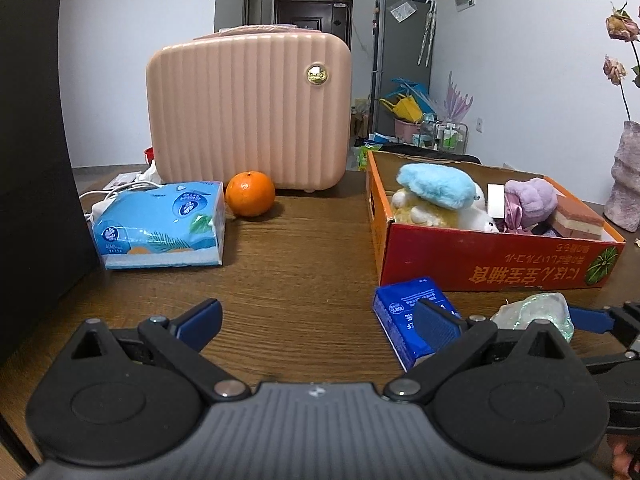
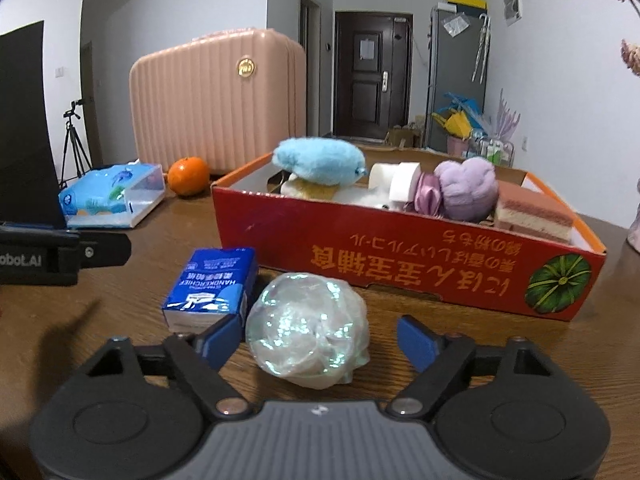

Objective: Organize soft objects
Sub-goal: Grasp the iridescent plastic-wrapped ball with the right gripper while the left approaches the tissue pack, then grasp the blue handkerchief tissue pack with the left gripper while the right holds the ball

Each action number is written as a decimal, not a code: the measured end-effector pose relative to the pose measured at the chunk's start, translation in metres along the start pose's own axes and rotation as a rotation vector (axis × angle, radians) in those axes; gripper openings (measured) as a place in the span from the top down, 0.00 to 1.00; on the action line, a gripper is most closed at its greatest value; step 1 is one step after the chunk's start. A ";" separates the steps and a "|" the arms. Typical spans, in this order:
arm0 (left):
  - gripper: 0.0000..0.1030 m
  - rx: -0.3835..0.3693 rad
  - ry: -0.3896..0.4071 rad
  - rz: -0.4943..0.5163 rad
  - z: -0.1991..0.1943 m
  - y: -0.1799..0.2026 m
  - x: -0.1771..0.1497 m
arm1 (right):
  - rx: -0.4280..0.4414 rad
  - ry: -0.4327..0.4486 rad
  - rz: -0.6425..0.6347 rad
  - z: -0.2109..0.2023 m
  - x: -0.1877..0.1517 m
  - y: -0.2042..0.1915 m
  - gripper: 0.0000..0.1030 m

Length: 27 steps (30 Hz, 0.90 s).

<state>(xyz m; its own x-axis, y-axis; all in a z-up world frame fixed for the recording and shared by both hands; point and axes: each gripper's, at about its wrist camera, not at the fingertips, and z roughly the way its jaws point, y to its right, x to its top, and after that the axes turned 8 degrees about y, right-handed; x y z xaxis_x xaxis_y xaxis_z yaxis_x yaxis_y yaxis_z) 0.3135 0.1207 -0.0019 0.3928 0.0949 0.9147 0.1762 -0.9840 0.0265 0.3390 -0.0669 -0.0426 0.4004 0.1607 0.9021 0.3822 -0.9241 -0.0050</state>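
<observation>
A crumpled iridescent plastic ball [image 2: 306, 332] lies on the wooden table between the fingers of my right gripper [image 2: 320, 330]. The left pad [image 2: 228, 330] is close against it, while the right pad [image 2: 414, 338] stands clear. A small blue handkerchief pack [image 2: 212, 284] sits just left of the ball. Behind both stands a red cardboard box [image 2: 400, 256] holding a blue plush [image 2: 320, 158], a purple plush [image 2: 468, 190], a sponge [image 2: 534, 212] and a white roll [image 2: 404, 186]. My left gripper [image 1: 320, 314] is open over bare table, its right finger [image 1: 436, 322] over the handkerchief pack [image 1: 404, 312].
A light blue tissue pack [image 1: 160, 226] and an orange [image 1: 250, 194] lie at the left, in front of a pink ribbed suitcase [image 1: 248, 112]. A dark panel [image 1: 32, 160] stands at the far left. A textured vase [image 1: 624, 176] with dried flowers is at the far right.
</observation>
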 end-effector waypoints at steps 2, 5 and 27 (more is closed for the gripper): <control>0.00 0.000 -0.002 0.002 0.001 0.000 0.000 | 0.008 -0.019 0.005 0.006 0.000 -0.001 0.28; 0.00 0.000 -0.004 0.004 0.001 0.001 -0.001 | 0.016 -0.042 0.014 0.012 0.001 -0.002 0.38; 0.00 0.017 -0.011 -0.003 0.008 0.001 -0.002 | 0.013 -0.028 0.047 0.009 0.004 0.006 0.58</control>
<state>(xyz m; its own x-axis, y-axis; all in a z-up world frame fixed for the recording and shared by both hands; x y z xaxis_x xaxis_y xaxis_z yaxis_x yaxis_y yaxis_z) 0.3197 0.1208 -0.0068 0.4020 0.0995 0.9102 0.1929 -0.9810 0.0221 0.3499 -0.0685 -0.0431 0.4415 0.1274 0.8882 0.3730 -0.9264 -0.0525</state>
